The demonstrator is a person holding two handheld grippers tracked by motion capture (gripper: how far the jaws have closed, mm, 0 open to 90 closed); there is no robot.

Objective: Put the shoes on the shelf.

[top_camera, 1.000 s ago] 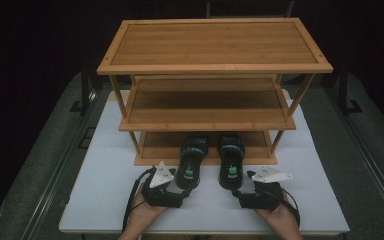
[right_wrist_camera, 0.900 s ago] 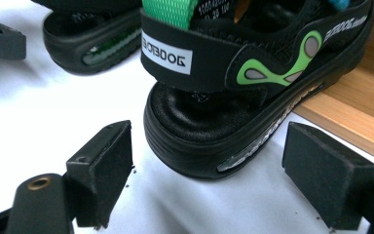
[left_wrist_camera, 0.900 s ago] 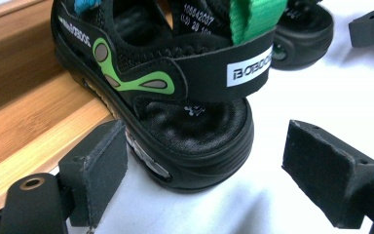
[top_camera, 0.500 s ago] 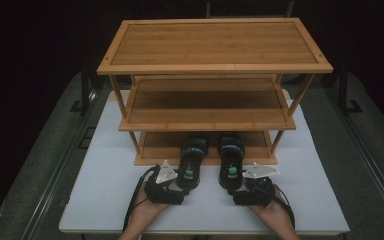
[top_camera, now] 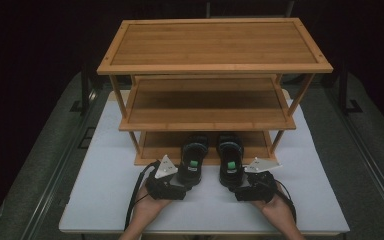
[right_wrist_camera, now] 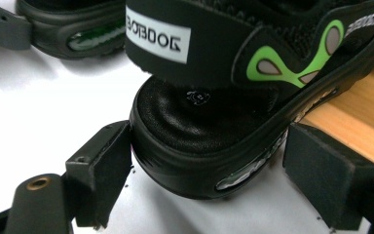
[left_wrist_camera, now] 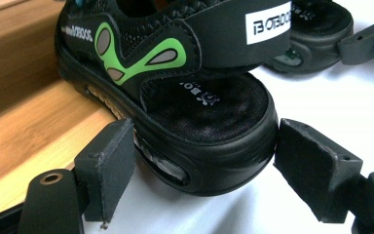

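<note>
White tabletop (top_camera: 105, 200): black sandals (left_wrist_camera: 185, 87), green accents, strap label "BOBDOG". Left gripper (left_wrist_camera: 204, 178) jaws just closing around heel; right gripper (right_wrist_camera: 207, 180) brackets its heel, unclamped.

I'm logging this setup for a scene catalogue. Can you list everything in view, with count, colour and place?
Shoe rack: one, three-tier, brown bamboo, at the far middle of the table.
Left sandal: one, black with green accents, toe on the rack's bottom shelf, heel out over the table.
Right sandal: one, black with green accents, beside the left sandal, lying the same way.
Table: one, white top, under the rack and the sandals.
Left gripper: one, black; its fingers have just been closing around the left sandal's heel, a gap showing at one side.
Right gripper: one, black, open around the right sandal's heel.
Hands: two, at the near edge, each holding a gripper.
</note>
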